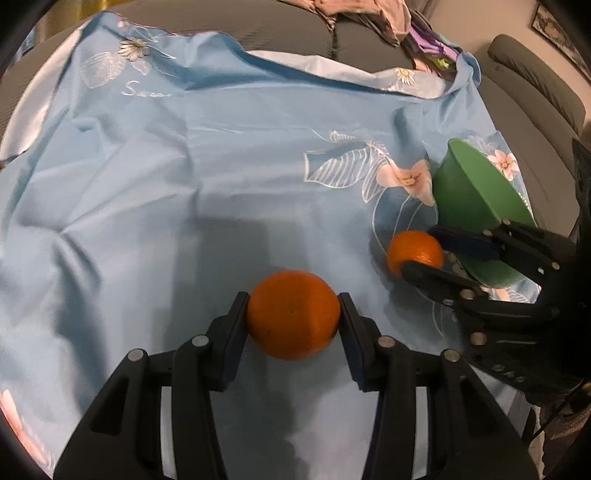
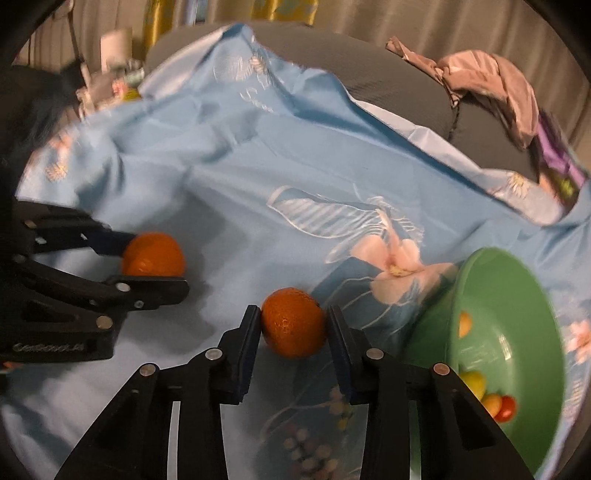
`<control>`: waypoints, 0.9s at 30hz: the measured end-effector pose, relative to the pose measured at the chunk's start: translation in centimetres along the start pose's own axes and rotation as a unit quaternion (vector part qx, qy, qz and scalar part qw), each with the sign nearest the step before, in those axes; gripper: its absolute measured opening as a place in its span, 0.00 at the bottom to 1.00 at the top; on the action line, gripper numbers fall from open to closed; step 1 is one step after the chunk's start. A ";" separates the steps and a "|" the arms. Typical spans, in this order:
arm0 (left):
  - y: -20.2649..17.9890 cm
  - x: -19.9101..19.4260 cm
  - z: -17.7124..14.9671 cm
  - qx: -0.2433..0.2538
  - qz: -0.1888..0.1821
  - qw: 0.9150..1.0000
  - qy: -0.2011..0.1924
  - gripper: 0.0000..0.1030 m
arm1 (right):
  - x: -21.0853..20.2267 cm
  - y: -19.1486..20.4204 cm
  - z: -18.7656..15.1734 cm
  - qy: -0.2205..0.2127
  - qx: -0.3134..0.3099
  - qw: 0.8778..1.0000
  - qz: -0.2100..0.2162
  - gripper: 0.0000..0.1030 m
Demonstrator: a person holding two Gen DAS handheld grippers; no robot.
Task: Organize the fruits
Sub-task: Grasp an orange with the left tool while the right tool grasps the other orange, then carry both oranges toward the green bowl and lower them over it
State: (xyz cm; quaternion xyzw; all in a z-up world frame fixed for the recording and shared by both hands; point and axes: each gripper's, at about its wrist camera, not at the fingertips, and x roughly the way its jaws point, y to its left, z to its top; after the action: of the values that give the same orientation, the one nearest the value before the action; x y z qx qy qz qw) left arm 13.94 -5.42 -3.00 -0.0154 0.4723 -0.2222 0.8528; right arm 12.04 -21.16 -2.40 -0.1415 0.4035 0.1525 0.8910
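My left gripper [image 1: 293,314] is shut on an orange [image 1: 293,314] over the blue flowered cloth [image 1: 184,166]. In the right wrist view this gripper [image 2: 147,258] and its orange [image 2: 153,254] are at the left. My right gripper [image 2: 293,325] is shut on a second orange [image 2: 293,323]. In the left wrist view it [image 1: 421,253] holds that orange [image 1: 413,251] at the right, just in front of the green bowl [image 1: 476,192]. The green bowl [image 2: 517,295] is right of my right gripper and has small painted fruit shapes [image 2: 491,398] inside.
The blue cloth covers a grey sofa seat [image 1: 277,29]. Crumpled pinkish and purple clothes [image 2: 491,81] lie at the back right. A grey armrest [image 1: 535,85] rises at the right. Curtains and clutter [image 2: 110,51] are at the back left.
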 end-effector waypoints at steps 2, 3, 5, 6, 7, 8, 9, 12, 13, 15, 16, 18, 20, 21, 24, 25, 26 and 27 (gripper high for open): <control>0.3 -1.0 -0.5 -0.003 -0.003 1.000 -0.006 0.45 | -1.1 0.2 -0.4 -0.011 0.018 0.999 0.029 0.37; 0.4 -1.6 -0.9 -0.006 -0.003 1.000 -0.009 0.45 | -1.4 0.3 -0.7 -0.015 0.022 0.999 0.040 0.37; 0.5 -2.4 -1.3 -0.009 -0.002 1.000 -0.009 0.45 | -2.2 0.6 -1.1 -0.021 0.029 0.998 0.055 0.37; 0.5 -2.9 -1.7 -0.012 0.001 1.000 -0.009 0.45 | -2.6 0.9 -1.3 -0.023 0.033 0.997 0.063 0.37; 0.5 -3.2 -1.9 -0.014 0.002 1.000 -0.010 0.45 | -3.0 1.0 -1.5 -0.026 0.038 0.997 0.068 0.37; 0.4 -3.6 -2.3 -0.017 0.004 1.000 -0.009 0.45 | -3.4 1.2 -1.7 -0.029 0.041 0.996 0.074 0.37; 0.4 -4.0 -2.6 -0.020 0.005 1.000 -0.009 0.45 | -3.8 1.3 -1.9 -0.033 0.046 0.995 0.082 0.37; 0.1 -5.3 -3.5 -0.029 0.006 0.999 -0.013 0.45 | -5.1 1.7 -2.4 -0.046 0.060 0.992 0.101 0.37; 0.0 -5.8 -3.9 -0.032 0.009 0.999 -0.015 0.45 | -5.5 1.7 -2.7 -0.050 0.065 0.991 0.106 0.37; -0.3 -6.4 -4.3 -0.034 0.012 0.999 -0.016 0.45 | -6.1 1.7 -3.0 -0.057 0.076 0.988 0.119 0.37; -0.5 -6.7 -4.6 -0.034 0.016 0.999 -0.017 0.45 | -6.3 1.7 -3.1 -0.060 0.080 0.988 0.121 0.37; -1.0 -7.3 -4.9 -0.032 0.022 0.999 -0.018 0.45 | -7.0 1.8 -3.4 -0.066 0.084 0.986 0.127 0.37; -1.4 -7.6 -4.9 -0.031 0.024 0.999 -0.021 0.45 | -7.7 1.7 -3.5 -0.074 0.088 0.985 0.132 0.37; -1.5 -7.8 -5.0 -0.030 0.026 0.999 -0.022 0.45 | -8.0 1.7 -3.6 -0.077 0.090 0.984 0.133 0.37; -2.5 -8.5 -4.9 -0.022 0.029 0.999 -0.029 0.45 | -9.2 1.4 -3.7 -0.089 0.092 0.983 0.134 0.37; -2.7 -8.8 -4.9 -0.019 0.030 0.999 -0.031 0.45 | -9.5 1.3 -3.8 -0.093 0.093 0.982 0.133 0.37; -3.0 -9.0 -4.9 -0.017 0.030 0.999 -0.034 0.45 | -9.9 1.2 -3.8 -0.097 0.094 0.982 0.132 0.37; -3.3 -9.2 -4.8 -0.014 0.030 0.999 -0.036 0.45 | -10.3 1.0 -3.9 -0.100 0.095 0.981 0.133 0.37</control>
State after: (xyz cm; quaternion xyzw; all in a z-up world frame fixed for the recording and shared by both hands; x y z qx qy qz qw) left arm 4.66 -3.88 2.45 -0.0208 0.4446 -0.1893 0.8753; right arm 2.60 -23.34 2.84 0.0148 0.3403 0.2437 0.9081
